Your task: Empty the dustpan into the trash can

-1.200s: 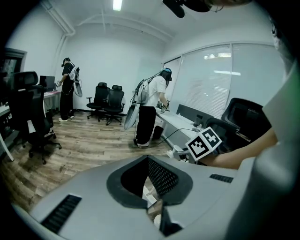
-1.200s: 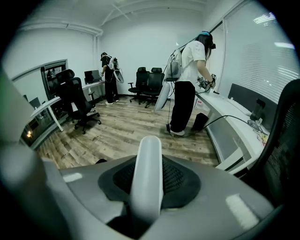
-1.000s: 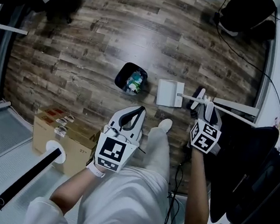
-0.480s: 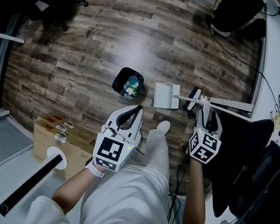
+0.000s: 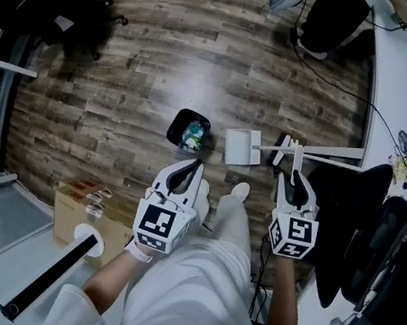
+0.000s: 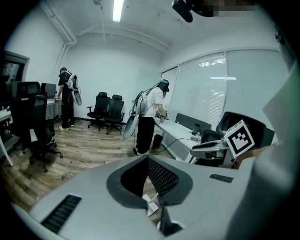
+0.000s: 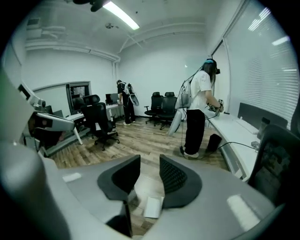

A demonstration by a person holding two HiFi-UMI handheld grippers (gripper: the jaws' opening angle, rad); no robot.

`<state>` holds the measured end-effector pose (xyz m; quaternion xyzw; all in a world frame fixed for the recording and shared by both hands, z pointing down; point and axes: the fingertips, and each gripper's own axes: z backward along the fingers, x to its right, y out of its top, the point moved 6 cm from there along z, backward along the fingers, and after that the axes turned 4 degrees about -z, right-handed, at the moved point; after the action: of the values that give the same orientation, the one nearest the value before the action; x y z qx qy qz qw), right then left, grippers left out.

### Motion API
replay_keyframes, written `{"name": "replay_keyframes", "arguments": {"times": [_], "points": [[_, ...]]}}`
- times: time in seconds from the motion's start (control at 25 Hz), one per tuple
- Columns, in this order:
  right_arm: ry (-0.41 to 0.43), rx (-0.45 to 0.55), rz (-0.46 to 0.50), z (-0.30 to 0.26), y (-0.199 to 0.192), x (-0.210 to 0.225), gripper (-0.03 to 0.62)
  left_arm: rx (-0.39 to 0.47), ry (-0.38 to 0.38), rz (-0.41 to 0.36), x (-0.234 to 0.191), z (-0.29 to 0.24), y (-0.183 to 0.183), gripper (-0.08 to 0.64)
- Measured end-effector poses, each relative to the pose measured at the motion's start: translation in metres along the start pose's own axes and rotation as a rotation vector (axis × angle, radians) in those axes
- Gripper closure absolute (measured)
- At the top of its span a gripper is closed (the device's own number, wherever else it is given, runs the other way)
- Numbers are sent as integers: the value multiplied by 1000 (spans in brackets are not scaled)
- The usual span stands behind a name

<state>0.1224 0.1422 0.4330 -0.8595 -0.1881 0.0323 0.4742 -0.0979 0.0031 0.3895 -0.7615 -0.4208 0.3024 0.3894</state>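
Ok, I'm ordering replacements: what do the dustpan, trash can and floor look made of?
Dustpan: probably plastic, uniform matt white with thin walls.
Trash can: likely plastic, smooth black wall, too small to be sure.
Floor: wood-look planks, grain and seams showing, with a soft sheen where light reflects; real wood or laminate, I cannot tell.

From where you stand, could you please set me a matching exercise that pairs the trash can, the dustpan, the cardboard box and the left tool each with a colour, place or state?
Things:
1. trash can
2. dustpan
3. cardboard box
4. left tool

Descriptions:
A. white, on the wooden floor
B. jaws together, nothing between them
C. black, with litter inside
D. brown, at the head view's lower left

Pairs: 1-C; 2-A; 3-D; 4-B
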Motion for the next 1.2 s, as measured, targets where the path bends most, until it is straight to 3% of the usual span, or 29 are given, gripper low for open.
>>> {"name": "replay_keyframes", "arguments": {"times": [0.2,0.68,1.2], "points": [[46,43,24,26,18,-26,459,27,4,18,-1,26,4,554],[59,160,84,93,53,-48,565,127,-1,-66,-1,76,42,554],[22,238,53,146,70,-42,580,218,-25,-68,12,114,71,554]]}}
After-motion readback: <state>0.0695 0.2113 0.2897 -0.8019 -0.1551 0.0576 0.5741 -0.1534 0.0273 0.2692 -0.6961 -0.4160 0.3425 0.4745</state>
